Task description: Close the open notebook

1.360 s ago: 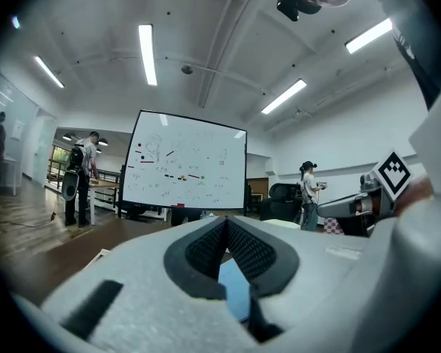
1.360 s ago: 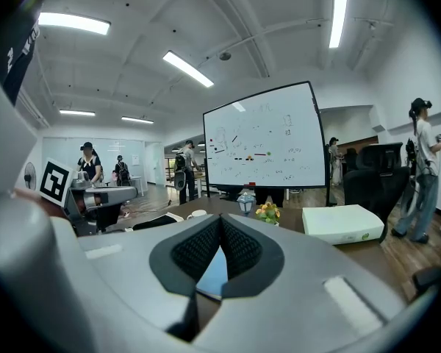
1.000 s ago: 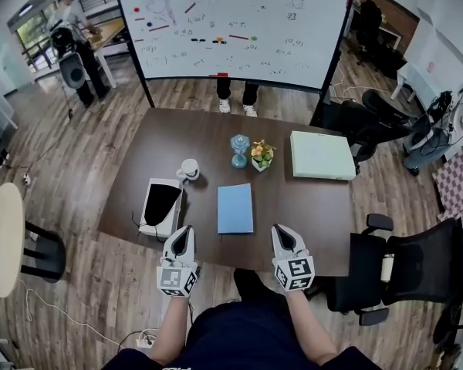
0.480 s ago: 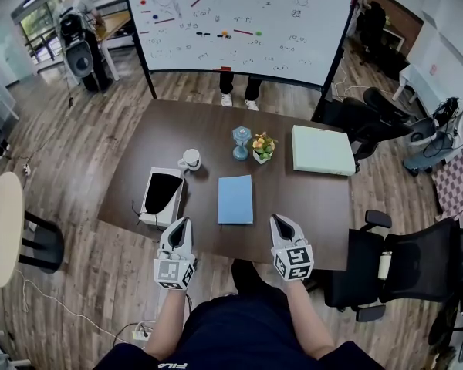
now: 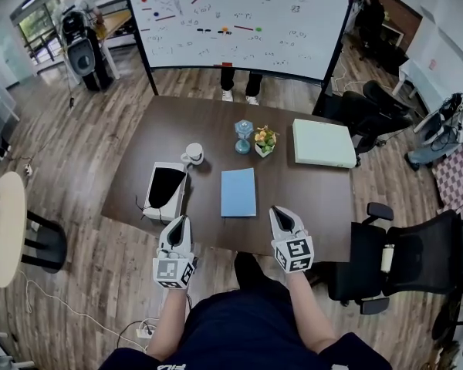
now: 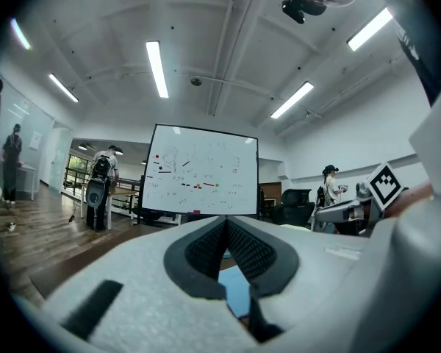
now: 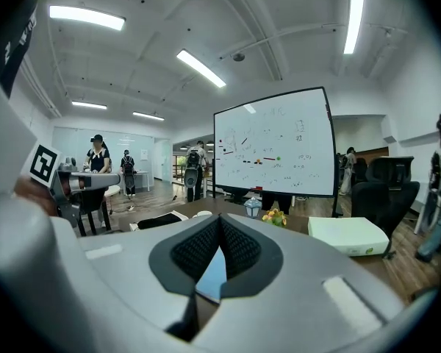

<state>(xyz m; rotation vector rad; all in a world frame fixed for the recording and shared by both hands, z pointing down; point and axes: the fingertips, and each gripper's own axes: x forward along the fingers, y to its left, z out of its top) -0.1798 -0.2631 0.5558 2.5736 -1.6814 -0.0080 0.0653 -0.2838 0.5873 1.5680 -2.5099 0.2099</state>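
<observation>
Apparently little is left to do: the notebook [image 5: 238, 193] lies flat in the middle of the table [image 5: 309, 199], showing one plain blue cover and no spread pages, so I judge it already shut. Both tools hang at the near table edge, well apart from it, one either side. The left gripper [image 5: 178, 222] has its jaws together with nothing between them. The right gripper [image 5: 281, 213] is the same, tips meeting and empty. Each gripper view looks past its closed tips at a slice of blue cover farther out on the table.

If anything remains, I would say it is only to make sure the cover sits down fully. From where I stand I cannot tell which long edge is the spine, so that needs a look first. One gripper, jaws kept together, could press lightly on the cover near the free edge, coming straight down, not sliding. A sideways or forward shove would be the mistake. The notebook looks light and would likely skate on the smooth dark top toward the vase [image 5: 243, 136] and the plant [image 5: 265, 140] beyond it. The cup [image 5: 191, 155] and the white box [image 5: 164, 190] stand to its left, near enough that the left gripper should come in from the near side. Otherwise, keeping both tools clear is best.
</observation>
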